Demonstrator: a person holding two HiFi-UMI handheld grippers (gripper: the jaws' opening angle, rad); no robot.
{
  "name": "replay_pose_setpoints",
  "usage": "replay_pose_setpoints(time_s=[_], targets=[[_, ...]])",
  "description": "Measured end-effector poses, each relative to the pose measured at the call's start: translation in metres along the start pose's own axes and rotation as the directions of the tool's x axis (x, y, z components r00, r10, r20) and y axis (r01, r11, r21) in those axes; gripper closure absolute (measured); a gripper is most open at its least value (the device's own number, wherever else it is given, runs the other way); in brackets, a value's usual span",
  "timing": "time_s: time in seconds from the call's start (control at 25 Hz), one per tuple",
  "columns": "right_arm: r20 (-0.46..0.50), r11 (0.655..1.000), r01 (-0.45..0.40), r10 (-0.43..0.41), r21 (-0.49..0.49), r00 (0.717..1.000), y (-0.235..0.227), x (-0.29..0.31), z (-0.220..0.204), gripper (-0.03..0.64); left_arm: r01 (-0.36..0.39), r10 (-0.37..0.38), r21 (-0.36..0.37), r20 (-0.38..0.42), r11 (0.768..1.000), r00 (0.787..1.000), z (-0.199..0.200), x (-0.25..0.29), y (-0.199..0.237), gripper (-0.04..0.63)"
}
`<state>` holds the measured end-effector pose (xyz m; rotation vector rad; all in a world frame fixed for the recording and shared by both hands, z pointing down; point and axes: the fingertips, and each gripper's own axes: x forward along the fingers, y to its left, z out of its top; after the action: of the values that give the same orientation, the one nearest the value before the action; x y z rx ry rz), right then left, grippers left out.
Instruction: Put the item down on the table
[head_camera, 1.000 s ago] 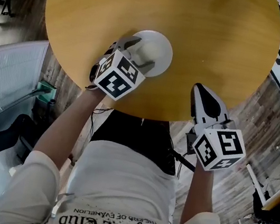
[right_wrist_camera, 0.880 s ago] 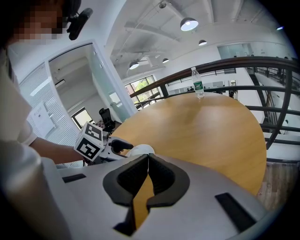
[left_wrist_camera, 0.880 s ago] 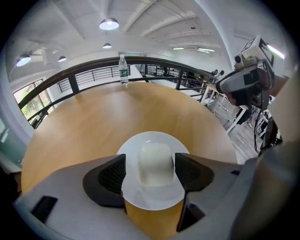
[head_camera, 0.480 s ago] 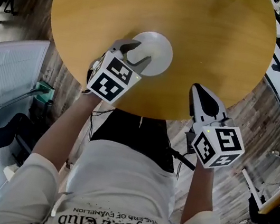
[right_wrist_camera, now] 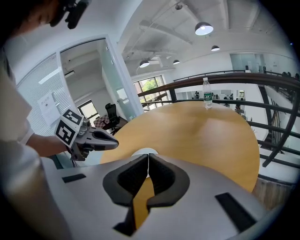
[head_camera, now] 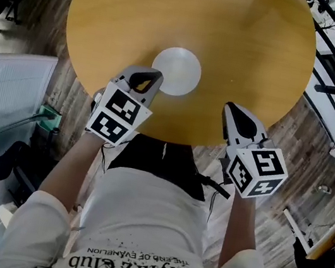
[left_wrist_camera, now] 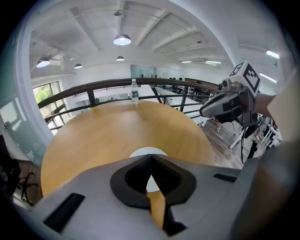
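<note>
The left gripper (left_wrist_camera: 151, 156) has just been closing its jaws, and they now meet tip to tip with nothing between them. Only a sliver of white and of wood shows through the hollow behind the tips. The plate (head_camera: 176, 71) lies flat on the bench (head_camera: 249, 35), just beyond those tips and apart from them, near the bench's near edge.

By this the put-down looks done, and the step in hand is the pull-away. I judge that the next move calls for no grip at all, only that both grippers stay clear of the plate so it is not nudged.

The jaws are matt grey plastic. Their black inner pads curve out and back, so that a rounded loop stays open even when the tips touch. The plate is white, round, shallow and smooth; whether it is ceramic or plastic I cannot tell. The bench is a round top of honey-coloured wood, even and faintly glossy.

The right gripper (right_wrist_camera: 148, 156) is of the same make. Its jaws are together and empty, and it hangs by the bench's near edge to the right of the plate.

A clear bottle (left_wrist_camera: 134, 92) with a label stands upright at the far rim, with a dark railing (left_wrist_camera: 108, 85) behind it.
</note>
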<state>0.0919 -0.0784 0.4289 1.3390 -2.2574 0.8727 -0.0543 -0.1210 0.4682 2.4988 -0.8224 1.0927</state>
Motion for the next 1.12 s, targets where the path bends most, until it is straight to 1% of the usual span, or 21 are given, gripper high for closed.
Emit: replay_pose_setpoints(time_s=[0.16,0.32,0.52,0.88,1.12], targets=[[0.016,1.000,-0.004,0.004,-0.028,1.000,0.009,-0.009,0.007,0.591,-0.007,0.009,-0.049,0.043,0.999,0.999,0.003,-0.024,-0.006,0.571],[0.038,1.000,0.000,0.001,-0.028,0.999,0.015,-0.018,0.012,0.592,-0.020,0.029,-0.096,0.093,0.995,0.995,0.006,-0.044,-0.019,0.572],[0.053,1.000,-0.003,0.004,-0.031,0.999,0.028,-0.030,0.013,0.592,-0.039,0.059,-0.147,0.133,0.988,0.989,0.007,-0.068,-0.032,0.572],[0.088,0.998,-0.013,0.017,-0.055,0.996,0.047,-0.049,0.029,0.592,-0.021,0.052,-0.175,0.172,0.984,0.984,0.016,-0.092,-0.042,0.571],[0.100,0.997,-0.008,0.015,-0.071,0.995,0.055,-0.057,0.038,0.592,-0.024,0.059,-0.188,0.184,0.982,0.981,0.018,-0.104,-0.041,0.571]])
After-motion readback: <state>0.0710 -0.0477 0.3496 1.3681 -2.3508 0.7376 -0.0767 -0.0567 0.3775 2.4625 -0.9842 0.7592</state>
